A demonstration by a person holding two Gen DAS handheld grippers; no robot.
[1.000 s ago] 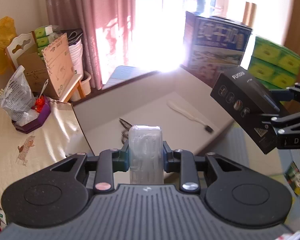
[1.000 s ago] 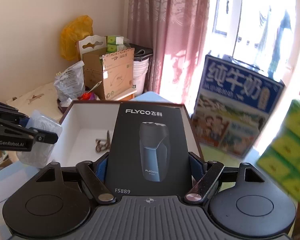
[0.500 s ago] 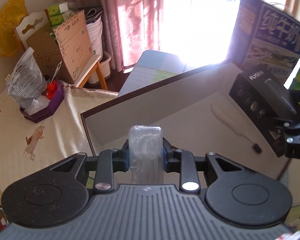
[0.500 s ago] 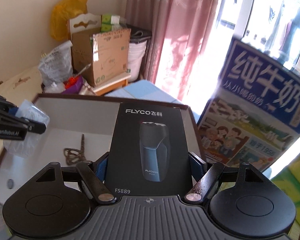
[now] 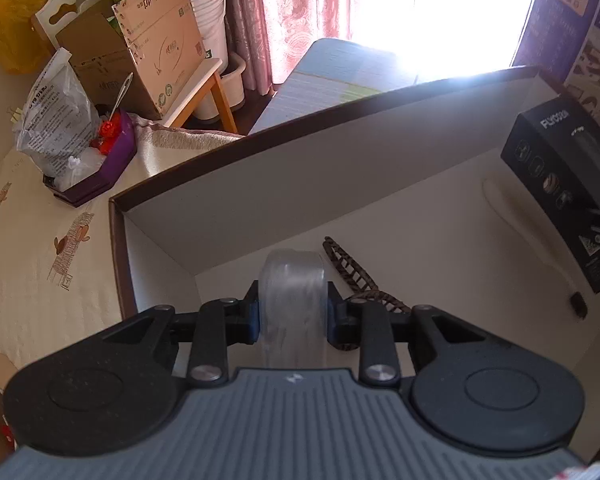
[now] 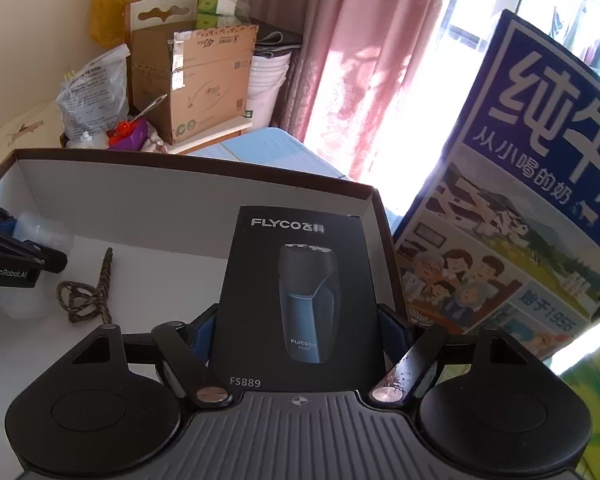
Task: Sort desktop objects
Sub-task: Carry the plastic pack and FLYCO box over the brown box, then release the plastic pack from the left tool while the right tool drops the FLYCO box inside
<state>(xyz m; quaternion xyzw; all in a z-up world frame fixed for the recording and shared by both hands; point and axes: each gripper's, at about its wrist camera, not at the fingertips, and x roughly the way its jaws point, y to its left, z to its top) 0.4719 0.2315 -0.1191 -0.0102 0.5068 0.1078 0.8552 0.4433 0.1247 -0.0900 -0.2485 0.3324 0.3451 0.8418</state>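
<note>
At the moment of inspection both grippers were loaded and positioned over the open tray-like box [image 5: 340,184], white inside with a dark brown rim.

The left gripper [image 5: 292,312] had its fingers drawn narrow and pressing on a translucent plastic packet [image 5: 292,280]. The packet stood upright between the fingers, above the near left corner of the box floor. The soft packet bulged slightly above the fingers, which suggests a firm squeeze suited to a pliable item.

The right gripper [image 6: 296,336] had its fingers set wide, clamped on the two long edges of a black shaver carton [image 6: 296,292]. The carton was held face up and tilted down toward the right side of the box, near the far right wall. The wide hold matched the carton's width.

Already lying on the box floor were a coiled braided cord [image 6: 88,296] and a pale comb-like utensil [image 5: 512,216]; its exact nature could not be confirmed.

In my judgement, both items were being brought in for deposit. The placing positions appeared chosen to keep clear of the cord and utensil. Neither item could be confirmed as touching the floor of the box.
</note>
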